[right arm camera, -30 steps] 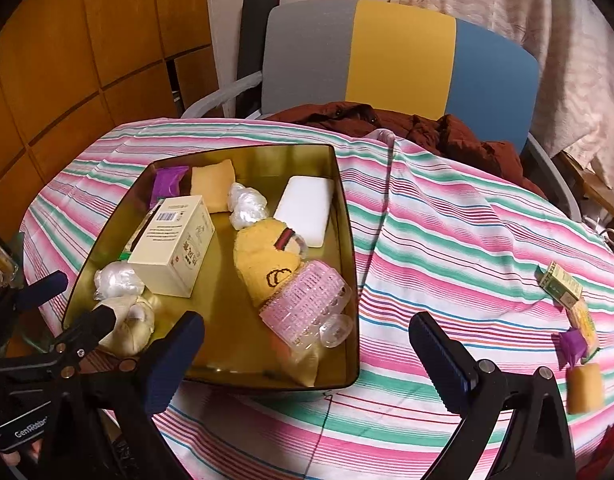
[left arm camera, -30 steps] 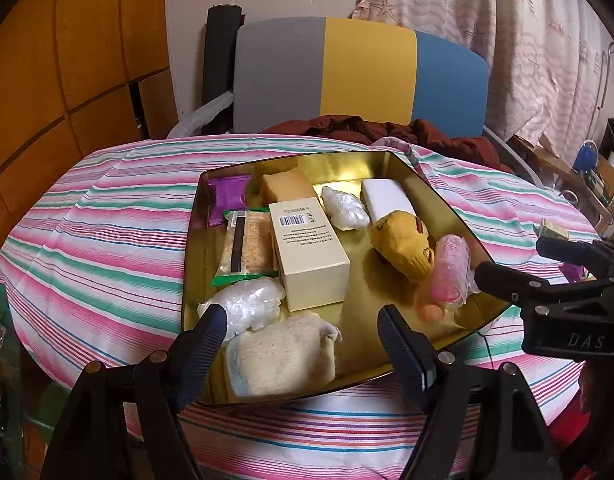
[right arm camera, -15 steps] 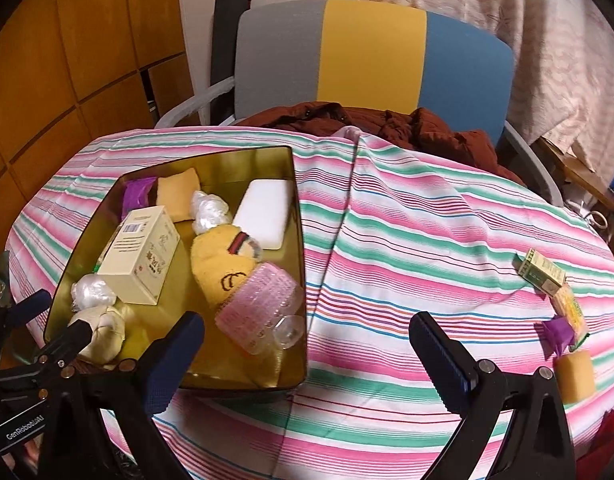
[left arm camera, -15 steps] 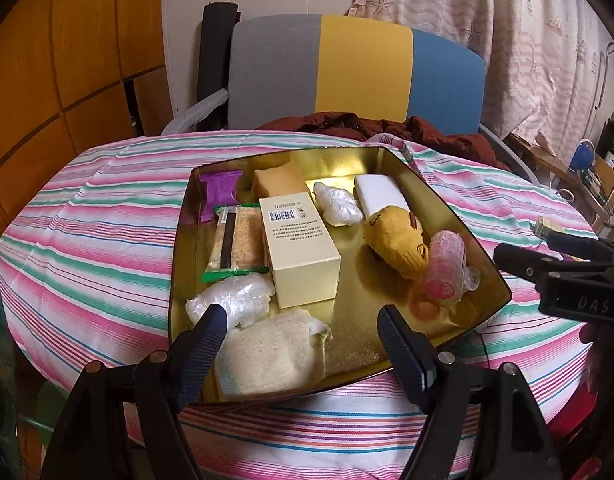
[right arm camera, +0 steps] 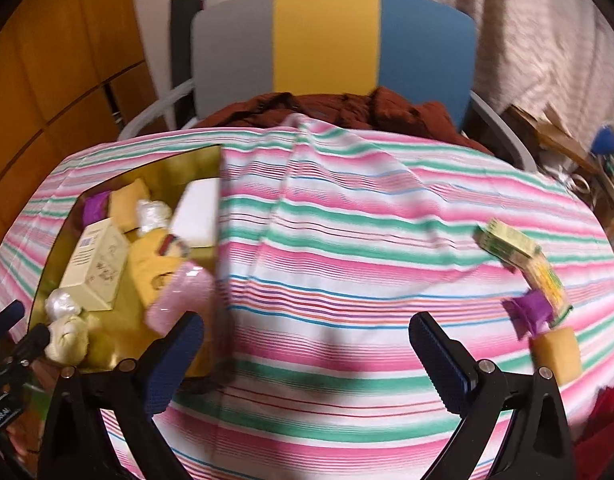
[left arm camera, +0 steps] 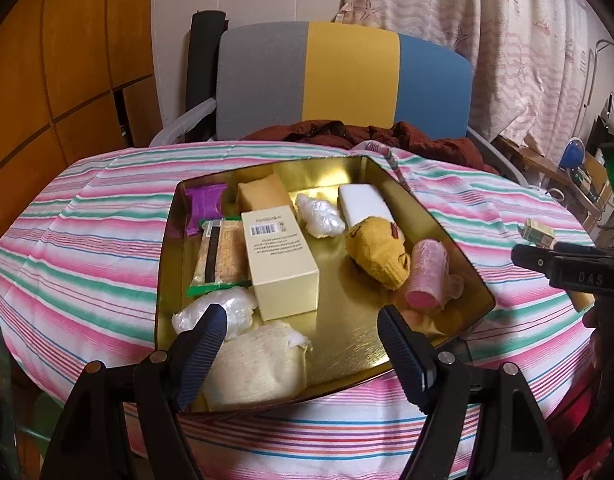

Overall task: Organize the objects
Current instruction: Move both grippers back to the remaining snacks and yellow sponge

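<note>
On the striped tablecloth (right arm camera: 347, 240), the shallow gold metal tray (left arm camera: 371, 168) holds the boxes, sponges and wrapped items; both the left gripper (left arm camera: 303, 340) and the right gripper (right arm camera: 307, 354), right of the tray, gape empty.

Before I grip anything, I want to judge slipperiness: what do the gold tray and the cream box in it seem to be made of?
The gold tray looks like thin metal with a glossy gold finish: its walls and floor mirror the objects. The cream box looks like matte cardboard, with sharp folded edges and a printed barcode. Both are judged by look only.
</note>
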`<state>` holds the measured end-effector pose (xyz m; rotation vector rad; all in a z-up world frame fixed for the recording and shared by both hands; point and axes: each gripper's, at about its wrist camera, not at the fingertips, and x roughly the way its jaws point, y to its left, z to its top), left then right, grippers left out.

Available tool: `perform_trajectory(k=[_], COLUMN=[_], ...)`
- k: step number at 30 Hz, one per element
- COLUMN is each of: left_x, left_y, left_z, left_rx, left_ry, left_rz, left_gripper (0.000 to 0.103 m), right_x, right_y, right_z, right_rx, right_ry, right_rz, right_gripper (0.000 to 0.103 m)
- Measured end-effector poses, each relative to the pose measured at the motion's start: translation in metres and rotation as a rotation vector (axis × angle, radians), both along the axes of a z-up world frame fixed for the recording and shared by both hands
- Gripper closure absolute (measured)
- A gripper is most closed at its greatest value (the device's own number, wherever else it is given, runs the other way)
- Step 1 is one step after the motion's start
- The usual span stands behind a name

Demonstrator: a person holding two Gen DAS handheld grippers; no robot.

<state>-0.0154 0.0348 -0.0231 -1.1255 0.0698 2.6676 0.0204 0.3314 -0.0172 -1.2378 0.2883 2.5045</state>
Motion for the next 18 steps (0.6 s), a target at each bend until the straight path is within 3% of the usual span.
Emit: perform_trajectory(k=[7,18], left_x=[-0.001,-0.001], left_y=[0.006,0.026], left_z=[0.005,0.007], left_rx=[0.032,0.022], left_ry=[0.006,0.013], left_rz=[-0.026,-0.097], left_gripper=[0.024,0.024], right_x=[0.030,0.093], right_y=[0.061,0.160], right_z=[-0.001,0.007], right_rx=[-0.057,-0.061], right_ry=[-0.034,-0.068], right_rz=[-0.138,-0.395], right_gripper=[0.000,0.000])
